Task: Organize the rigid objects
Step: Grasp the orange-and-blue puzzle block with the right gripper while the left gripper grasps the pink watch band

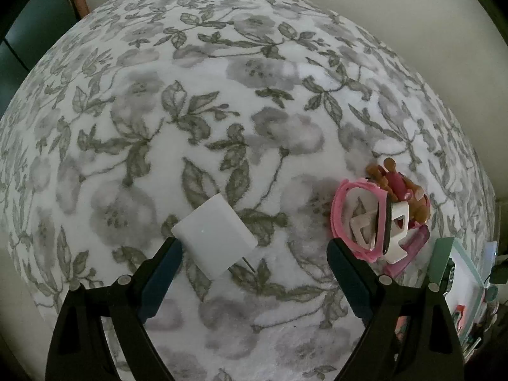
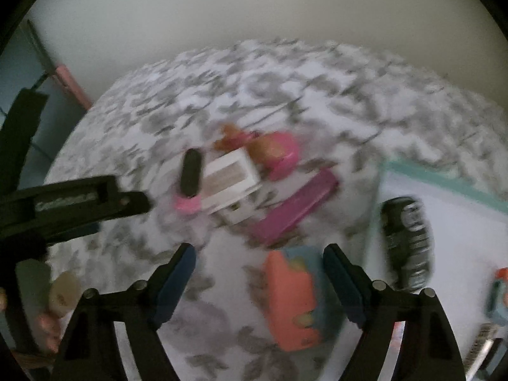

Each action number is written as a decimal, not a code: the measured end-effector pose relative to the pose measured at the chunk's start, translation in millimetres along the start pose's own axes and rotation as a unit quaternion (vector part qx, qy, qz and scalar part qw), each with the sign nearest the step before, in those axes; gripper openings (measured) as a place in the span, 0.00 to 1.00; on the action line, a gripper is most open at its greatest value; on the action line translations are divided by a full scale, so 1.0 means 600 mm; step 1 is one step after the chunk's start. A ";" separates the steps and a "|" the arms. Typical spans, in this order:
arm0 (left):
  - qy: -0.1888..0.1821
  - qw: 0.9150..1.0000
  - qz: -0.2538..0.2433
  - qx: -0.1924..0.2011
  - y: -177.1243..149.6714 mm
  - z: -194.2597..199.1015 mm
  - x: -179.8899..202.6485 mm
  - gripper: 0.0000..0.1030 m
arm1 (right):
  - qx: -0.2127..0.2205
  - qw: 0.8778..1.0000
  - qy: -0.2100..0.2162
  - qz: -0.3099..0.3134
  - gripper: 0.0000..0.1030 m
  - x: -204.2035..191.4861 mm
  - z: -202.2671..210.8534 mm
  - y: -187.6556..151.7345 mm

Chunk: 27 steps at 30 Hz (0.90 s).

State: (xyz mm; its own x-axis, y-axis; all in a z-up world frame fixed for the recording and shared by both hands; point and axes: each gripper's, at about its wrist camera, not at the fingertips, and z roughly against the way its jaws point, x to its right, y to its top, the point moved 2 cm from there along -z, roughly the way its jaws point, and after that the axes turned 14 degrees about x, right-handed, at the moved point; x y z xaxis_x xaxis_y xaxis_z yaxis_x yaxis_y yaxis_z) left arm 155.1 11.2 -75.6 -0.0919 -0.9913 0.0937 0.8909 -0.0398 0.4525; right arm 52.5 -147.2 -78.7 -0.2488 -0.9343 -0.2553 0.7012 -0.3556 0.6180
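Note:
My left gripper is open and empty above a floral blanket. A white rectangular block lies just ahead of its left finger. A pink-framed mirror with a white stand and a brown-and-pink toy figure lie by its right finger. The right wrist view is blurred. My right gripper is open and empty above an orange and blue toy. The mirror, a magenta box and the toy figure lie ahead. My left gripper also shows at that view's left.
A mint-edged white tray at the right holds a black hairbrush and small items. The tray's edge also shows in the left wrist view. A cream wall runs behind the bed. A pink post stands far left.

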 end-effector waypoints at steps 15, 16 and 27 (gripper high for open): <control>-0.086 0.995 -0.023 0.037 0.026 -0.005 0.073 0.90 | -0.042 0.999 -0.024 0.015 0.48 0.010 -0.006 -0.018; -0.092 0.995 -0.029 0.034 0.025 -0.012 0.080 0.90 | -0.042 0.999 -0.024 0.015 0.48 0.009 -0.006 -0.019; -0.162 0.986 -0.011 0.021 0.023 -0.042 0.096 0.60 | -0.042 0.999 -0.018 0.019 0.48 0.007 -0.012 -0.018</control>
State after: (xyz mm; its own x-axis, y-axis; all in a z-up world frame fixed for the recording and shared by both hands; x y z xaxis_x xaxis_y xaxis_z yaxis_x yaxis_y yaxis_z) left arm 173.4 -49.7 -86.0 -0.2542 -0.8978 0.3596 0.8689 -0.0487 0.4926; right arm 48.9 -147.1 -91.7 -0.2441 -0.9479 -0.2049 0.7643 -0.3181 0.5610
